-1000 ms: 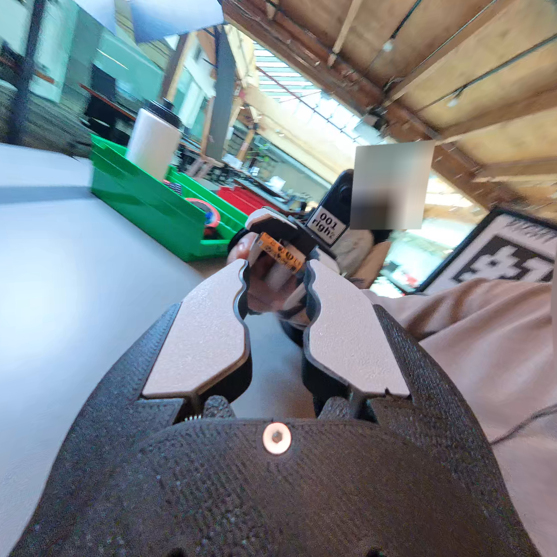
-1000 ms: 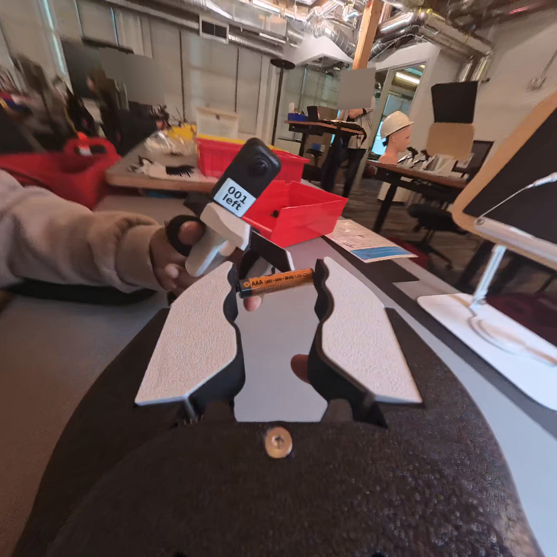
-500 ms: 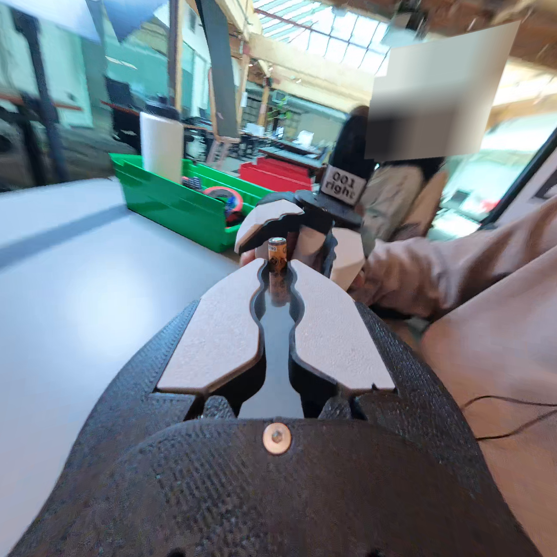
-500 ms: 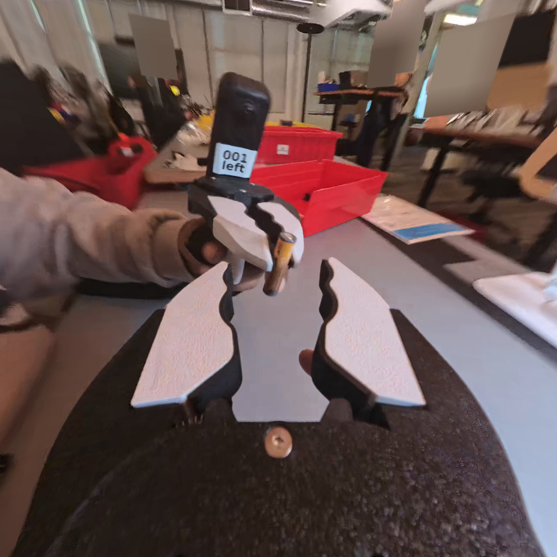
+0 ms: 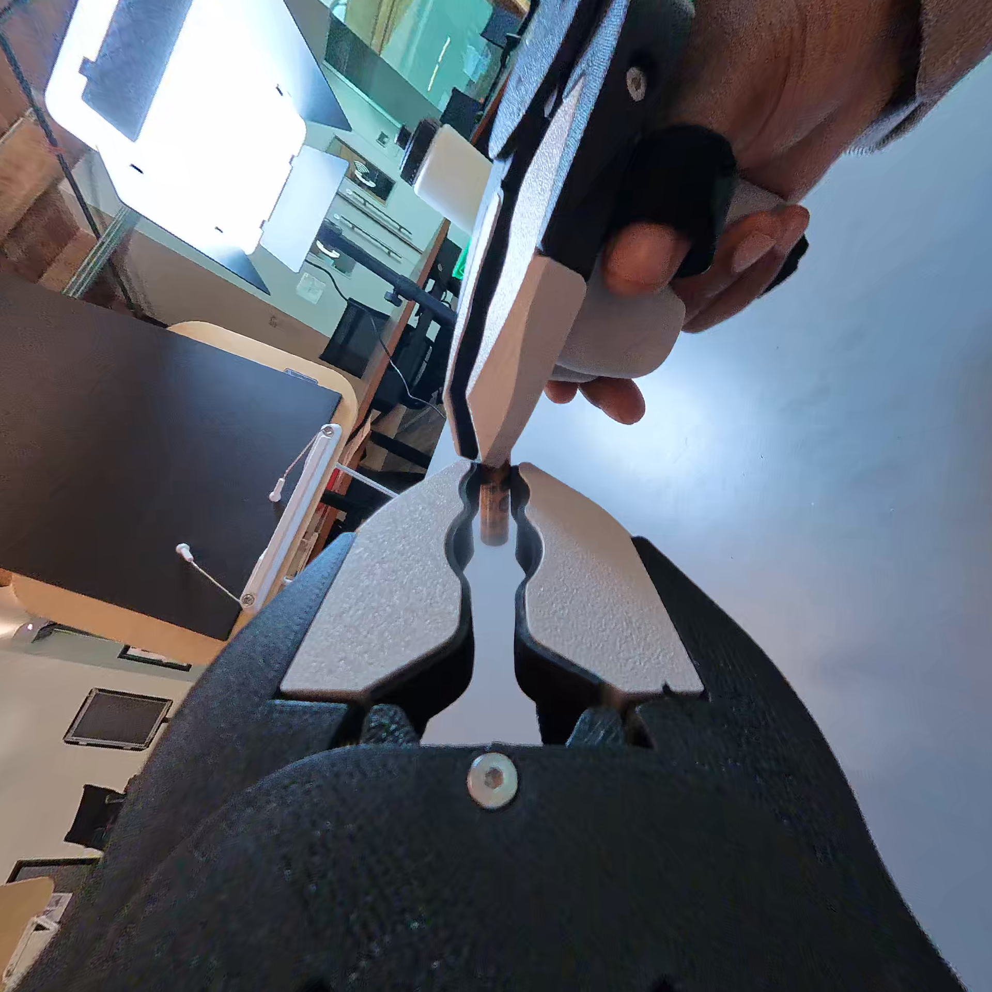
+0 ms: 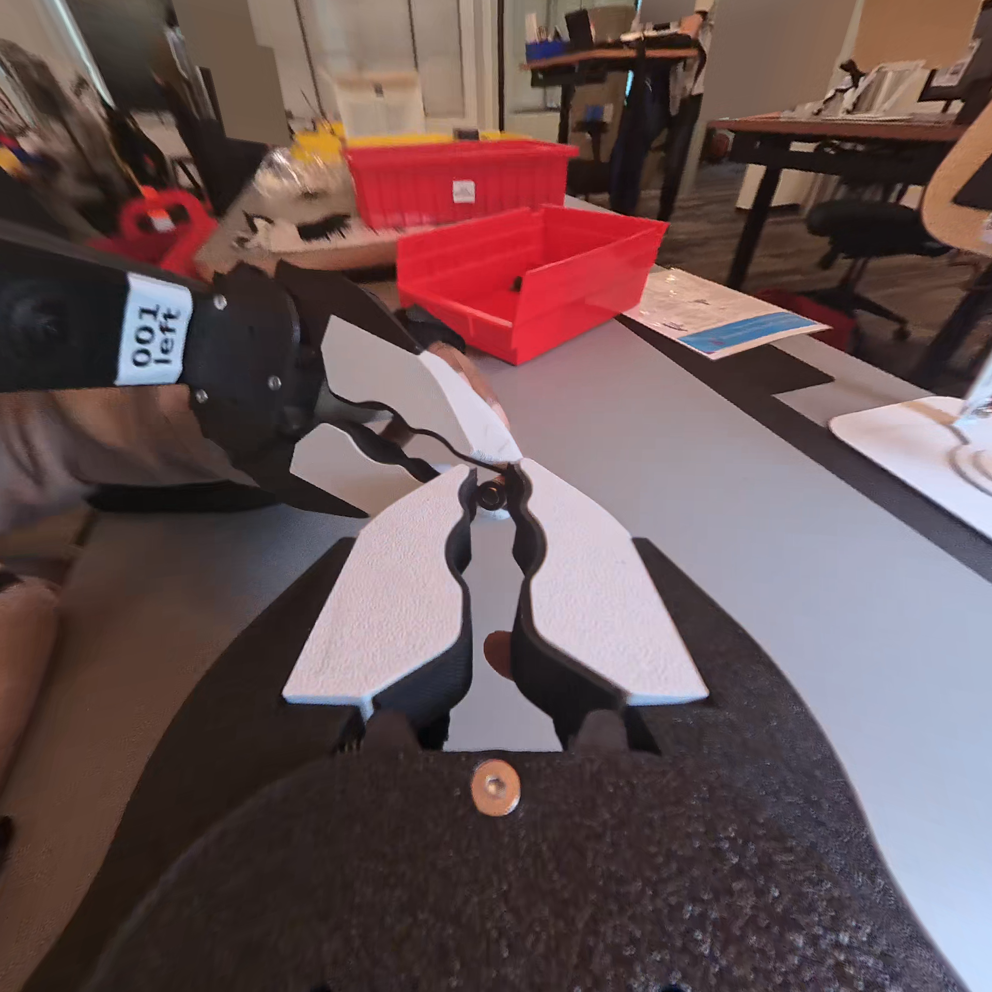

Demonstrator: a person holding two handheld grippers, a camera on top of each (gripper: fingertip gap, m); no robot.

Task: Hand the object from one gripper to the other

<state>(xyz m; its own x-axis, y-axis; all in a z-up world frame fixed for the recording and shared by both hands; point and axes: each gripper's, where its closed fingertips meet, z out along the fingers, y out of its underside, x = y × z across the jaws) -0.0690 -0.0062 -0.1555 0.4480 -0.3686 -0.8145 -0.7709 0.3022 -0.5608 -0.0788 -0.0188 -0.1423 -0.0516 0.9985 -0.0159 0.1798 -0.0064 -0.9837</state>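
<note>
Between both claw tips, battery (image 5: pixel 494 510) pinched by left claw (image 5: pixel 493 486) and right claw (image 6: pixel 496 483), mostly hidden

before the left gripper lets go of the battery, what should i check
1. Right gripper shut on the battery: ok.
2. Left gripper shut on it too, so both hold it: ok.
3. Right gripper's hold is deep enough: not ok, the battery sits only at the very fingertips.
4. Grey table lies below if it slips: ok.
5. Right grip is firm enough to carry it alone: cannot tell.
</note>
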